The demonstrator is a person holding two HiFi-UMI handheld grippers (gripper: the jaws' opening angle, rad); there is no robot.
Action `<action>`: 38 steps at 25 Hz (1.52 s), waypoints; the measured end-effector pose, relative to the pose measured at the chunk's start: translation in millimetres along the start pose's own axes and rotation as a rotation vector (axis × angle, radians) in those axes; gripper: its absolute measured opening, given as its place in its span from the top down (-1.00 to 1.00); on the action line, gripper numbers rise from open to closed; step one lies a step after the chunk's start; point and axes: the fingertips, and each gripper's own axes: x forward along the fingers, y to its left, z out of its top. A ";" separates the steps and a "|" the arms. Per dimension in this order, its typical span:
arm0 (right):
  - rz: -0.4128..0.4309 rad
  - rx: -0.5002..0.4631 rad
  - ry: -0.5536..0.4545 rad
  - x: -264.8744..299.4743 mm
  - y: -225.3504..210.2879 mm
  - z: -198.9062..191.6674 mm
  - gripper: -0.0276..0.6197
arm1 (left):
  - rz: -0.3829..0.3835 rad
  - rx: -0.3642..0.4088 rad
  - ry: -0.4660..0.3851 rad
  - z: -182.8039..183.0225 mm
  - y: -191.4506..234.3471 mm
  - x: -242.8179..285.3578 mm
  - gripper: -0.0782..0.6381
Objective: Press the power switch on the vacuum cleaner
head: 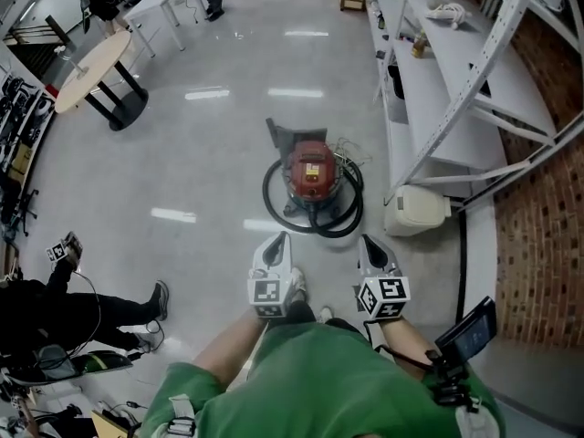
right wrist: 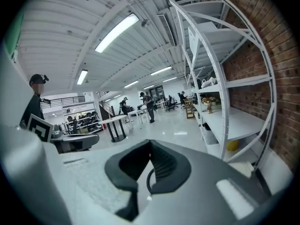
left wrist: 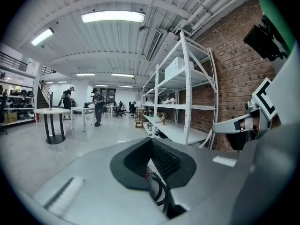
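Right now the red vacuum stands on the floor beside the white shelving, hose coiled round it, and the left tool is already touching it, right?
No. The left tool is not touching the vacuum: the head view shows it held short, bare floor between them. The rest holds: vacuum on the floor beside the white shelving, hose coiled round it.

Round table (head: 91, 67) upper left, white shelving (head: 429, 89) along brick wall (head: 538, 226), cream bin (head: 417, 210) at its foot, seated person (head: 64, 313) left.
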 end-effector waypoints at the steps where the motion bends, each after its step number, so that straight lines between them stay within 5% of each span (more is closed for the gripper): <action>1: -0.003 -0.002 0.005 7.4 -0.5 1.6 0.91 | -0.007 -0.012 0.000 1.9 3.6 7.6 0.76; 22: -0.116 -0.026 0.083 176.9 -0.6 33.7 0.91 | -0.090 -0.034 0.073 -7.3 116.6 155.3 0.76; 38: -0.026 0.018 0.170 299.0 -51.2 20.8 0.91 | -0.039 -0.004 0.214 -35.8 141.6 257.6 0.76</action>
